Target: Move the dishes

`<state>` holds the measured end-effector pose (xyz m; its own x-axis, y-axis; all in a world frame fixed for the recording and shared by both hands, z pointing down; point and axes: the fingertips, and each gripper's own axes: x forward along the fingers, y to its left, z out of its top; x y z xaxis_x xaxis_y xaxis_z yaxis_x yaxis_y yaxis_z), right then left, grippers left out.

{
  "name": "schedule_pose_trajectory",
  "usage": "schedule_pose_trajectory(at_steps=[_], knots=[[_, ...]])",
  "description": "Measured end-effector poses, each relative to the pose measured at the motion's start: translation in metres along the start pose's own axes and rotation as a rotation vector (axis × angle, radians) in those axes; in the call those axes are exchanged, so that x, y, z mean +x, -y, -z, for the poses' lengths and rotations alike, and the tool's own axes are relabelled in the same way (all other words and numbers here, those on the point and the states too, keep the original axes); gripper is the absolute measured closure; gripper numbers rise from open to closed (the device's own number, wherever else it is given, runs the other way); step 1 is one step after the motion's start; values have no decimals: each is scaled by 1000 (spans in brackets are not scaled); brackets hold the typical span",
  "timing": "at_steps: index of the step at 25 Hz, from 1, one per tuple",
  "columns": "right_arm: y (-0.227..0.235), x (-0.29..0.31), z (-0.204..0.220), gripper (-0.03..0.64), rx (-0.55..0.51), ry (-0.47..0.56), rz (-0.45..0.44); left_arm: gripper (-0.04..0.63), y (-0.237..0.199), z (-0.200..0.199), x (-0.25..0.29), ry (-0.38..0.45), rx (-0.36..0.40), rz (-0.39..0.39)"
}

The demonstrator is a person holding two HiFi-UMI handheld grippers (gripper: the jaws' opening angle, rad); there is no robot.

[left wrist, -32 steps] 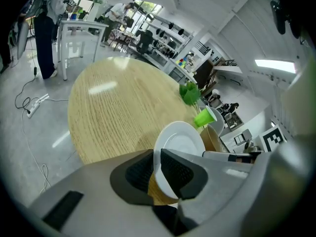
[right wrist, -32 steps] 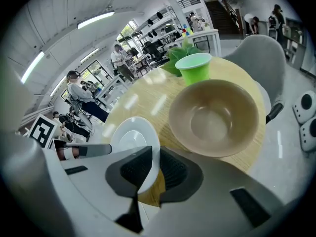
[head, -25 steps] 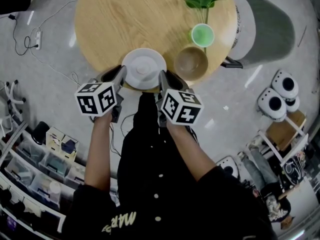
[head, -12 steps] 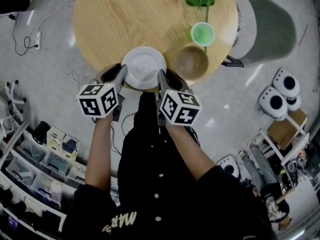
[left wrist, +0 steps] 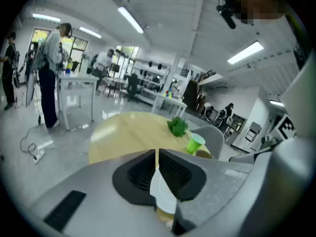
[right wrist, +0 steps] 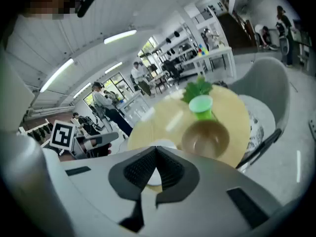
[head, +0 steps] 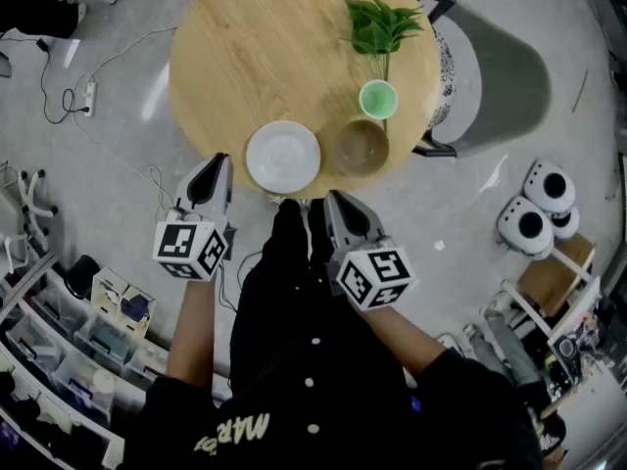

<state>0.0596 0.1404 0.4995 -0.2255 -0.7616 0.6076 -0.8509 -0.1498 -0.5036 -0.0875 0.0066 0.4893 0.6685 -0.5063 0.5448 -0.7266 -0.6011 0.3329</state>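
A white plate [head: 282, 157] lies at the near edge of the round wooden table [head: 255, 47]. To its right sits a brown bowl [head: 361, 146], with a green cup [head: 378, 98] just behind the bowl. My left gripper [head: 217, 163] hangs off the table's edge, left of the plate, shut and holding nothing. My right gripper [head: 336, 201] is below the bowl, off the table, also shut with nothing in it. In the left gripper view the plate [left wrist: 164, 195] shows beyond the shut gripper [left wrist: 156, 154]. The right gripper view shows the bowl [right wrist: 205, 138] and cup [right wrist: 200, 105] past the shut gripper [right wrist: 157, 153].
A green leafy plant [head: 380, 25] stands at the table's far right. A grey chair [head: 500, 67] sits right of the table. Cables [head: 69, 96] run over the floor at left, and storage bins [head: 108, 292] line the lower left. People stand in the room behind.
Both grippers have drawn back from either side of the plate toward the person's body. The plate stays on the table. The head view has lifted and shows more floor.
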Motion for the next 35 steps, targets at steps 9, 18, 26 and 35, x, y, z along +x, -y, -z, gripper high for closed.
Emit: schedule_pose_trajectory(at_steps=[9, 18, 26, 35], knots=[[4, -125, -208, 620, -357, 458, 51, 592, 79, -152, -107, 396, 251, -9], [-7, -257, -315, 620, -478, 786, 104, 592, 124, -242, -187, 597, 397, -117], [-1, -290, -320, 620, -552, 853, 140, 592, 126, -260, -215, 659, 376, -151], [1, -302, -313, 620, -542, 882, 134, 592, 97, -249, -246, 688, 267, -294]])
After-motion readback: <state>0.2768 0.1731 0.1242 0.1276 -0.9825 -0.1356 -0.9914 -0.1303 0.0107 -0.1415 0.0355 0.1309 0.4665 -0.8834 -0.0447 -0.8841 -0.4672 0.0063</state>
